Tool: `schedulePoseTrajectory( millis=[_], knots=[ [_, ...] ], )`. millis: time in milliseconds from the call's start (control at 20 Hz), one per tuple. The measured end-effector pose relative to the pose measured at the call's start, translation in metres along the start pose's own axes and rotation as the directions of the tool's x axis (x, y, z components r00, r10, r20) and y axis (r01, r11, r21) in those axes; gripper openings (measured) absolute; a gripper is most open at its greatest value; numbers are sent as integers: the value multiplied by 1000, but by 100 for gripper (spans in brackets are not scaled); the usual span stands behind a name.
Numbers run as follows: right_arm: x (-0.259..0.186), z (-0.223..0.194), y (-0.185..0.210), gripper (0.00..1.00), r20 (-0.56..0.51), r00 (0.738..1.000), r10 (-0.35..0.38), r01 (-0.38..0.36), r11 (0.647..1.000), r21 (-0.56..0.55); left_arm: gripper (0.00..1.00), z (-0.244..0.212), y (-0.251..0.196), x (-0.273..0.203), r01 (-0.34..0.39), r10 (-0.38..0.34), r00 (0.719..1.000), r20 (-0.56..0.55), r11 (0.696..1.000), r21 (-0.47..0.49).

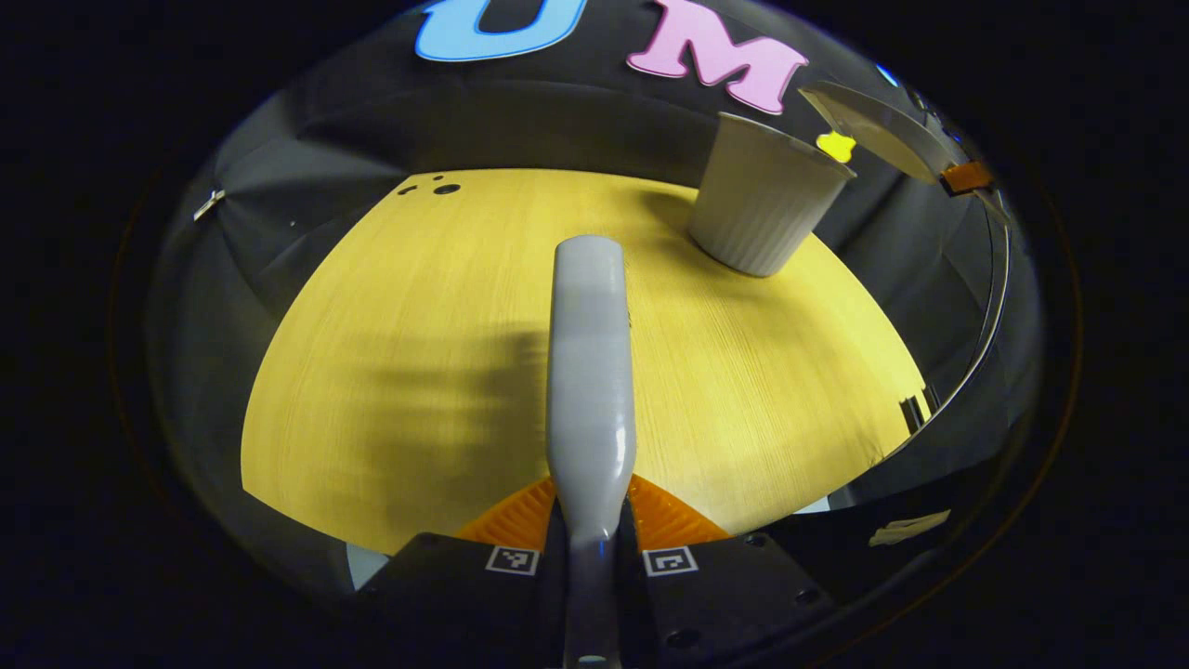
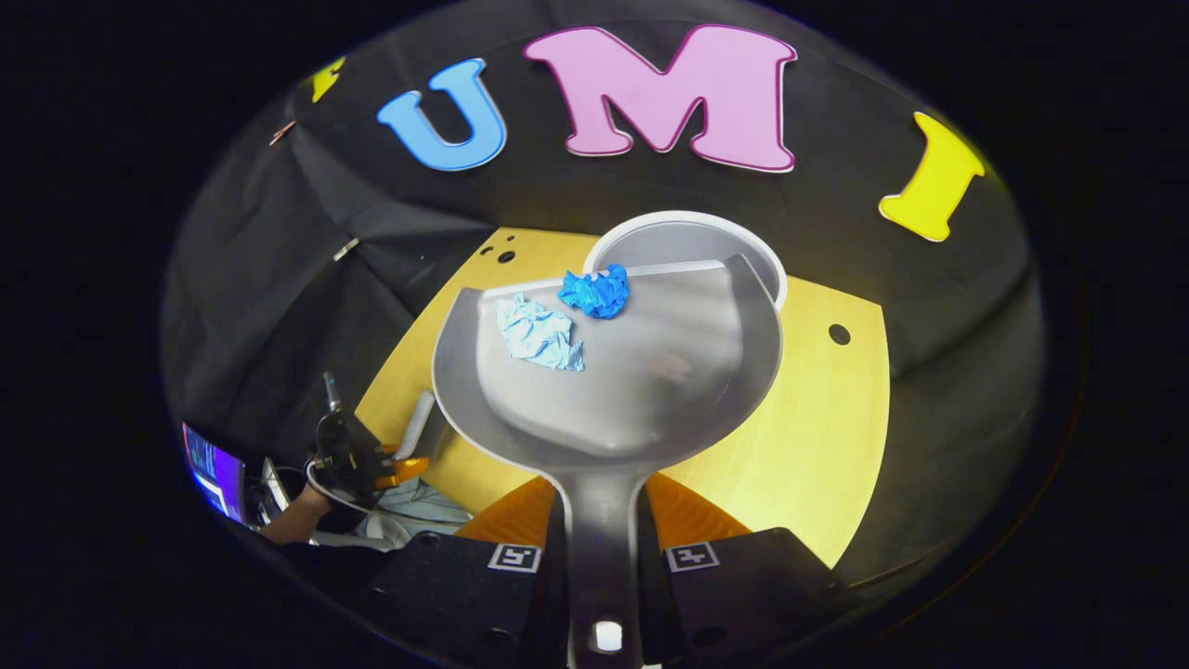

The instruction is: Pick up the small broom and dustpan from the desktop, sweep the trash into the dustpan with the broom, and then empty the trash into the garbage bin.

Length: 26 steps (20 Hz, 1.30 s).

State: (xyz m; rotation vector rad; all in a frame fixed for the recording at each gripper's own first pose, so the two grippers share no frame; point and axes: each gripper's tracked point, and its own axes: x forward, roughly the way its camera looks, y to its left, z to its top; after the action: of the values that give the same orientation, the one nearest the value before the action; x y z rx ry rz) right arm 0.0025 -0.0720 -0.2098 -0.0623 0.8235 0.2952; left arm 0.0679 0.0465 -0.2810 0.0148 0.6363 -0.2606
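My left gripper (image 1: pixel 592 522) is shut on the grey small broom (image 1: pixel 589 372), which sticks out forward above the yellow desktop (image 1: pixel 390 353). My right gripper (image 2: pixel 604 525) is shut on the handle of the grey dustpan (image 2: pixel 641 400). The pan's front lip hangs over the open white garbage bin (image 2: pixel 683 223). Two crumpled pieces of trash lie in the pan near the lip, one pale blue (image 2: pixel 539 336) and one bright blue (image 2: pixel 595 290). In the left gripper view the ribbed bin (image 1: pixel 762 204) stands at the upper right with the dustpan (image 1: pixel 873 125) above it.
The desktop (image 2: pixel 817 427) has small round holes near its far edge (image 2: pixel 839 334). Black cloth walls close in behind and on both sides. In the right gripper view, a hand holds the left gripper (image 2: pixel 358 460) with the broom (image 2: pixel 420 423) at the lower left, next to a lit screen (image 2: pixel 214 469).
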Motion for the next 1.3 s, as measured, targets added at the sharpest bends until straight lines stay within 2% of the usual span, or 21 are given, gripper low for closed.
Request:
schedulePoseTrajectory(
  millis=[50,150,200,250,450,650,700,750,950,1050,1100,1300],
  knots=[
    [2,3,-1,34,4,1000,-11,11,1000,17,26,3,6,-1,-11,11,1000,4,1000,-11],
    [6,10,-5,34,20,999,-44,43,999,32,26,9,21,-2,-41,42,999,12,998,-44],
    [8,12,-10,34,29,998,-63,62,998,27,29,13,23,-2,-48,49,999,16,997,-67],
    [11,14,-16,34,35,996,-82,82,996,20,27,17,29,-3,-52,54,998,18,995,-89],
    [18,21,-39,34,46,985,-166,168,985,-41,26,21,50,-6,-88,90,996,9,988,-128],
    [24,30,-68,34,54,967,-250,256,946,-197,26,27,68,1,-121,121,993,-13,976,-181],
    [28,31,-72,34,61,962,-265,272,936,-221,23,26,72,2,-122,121,993,-17,973,-194],
    [29,34,-78,34,69,957,-281,289,927,-239,26,26,75,3,-124,122,992,-24,972,-201],
    [33,40,-96,34,117,935,-335,354,893,-276,26,24,76,8,-132,125,991,-49,974,-186],
    [31,41,-102,34,147,913,-380,407,857,-316,26,23,75,9,-131,121,991,-62,975,-181],
    [30,43,-107,34,162,900,-404,435,830,-348,23,24,74,11,-127,117,991,-63,976,-179],
    [28,49,-114,34,253,847,-468,529,694,-488,26,21,70,15,-119,107,990,-88,981,-153]
  ],
)
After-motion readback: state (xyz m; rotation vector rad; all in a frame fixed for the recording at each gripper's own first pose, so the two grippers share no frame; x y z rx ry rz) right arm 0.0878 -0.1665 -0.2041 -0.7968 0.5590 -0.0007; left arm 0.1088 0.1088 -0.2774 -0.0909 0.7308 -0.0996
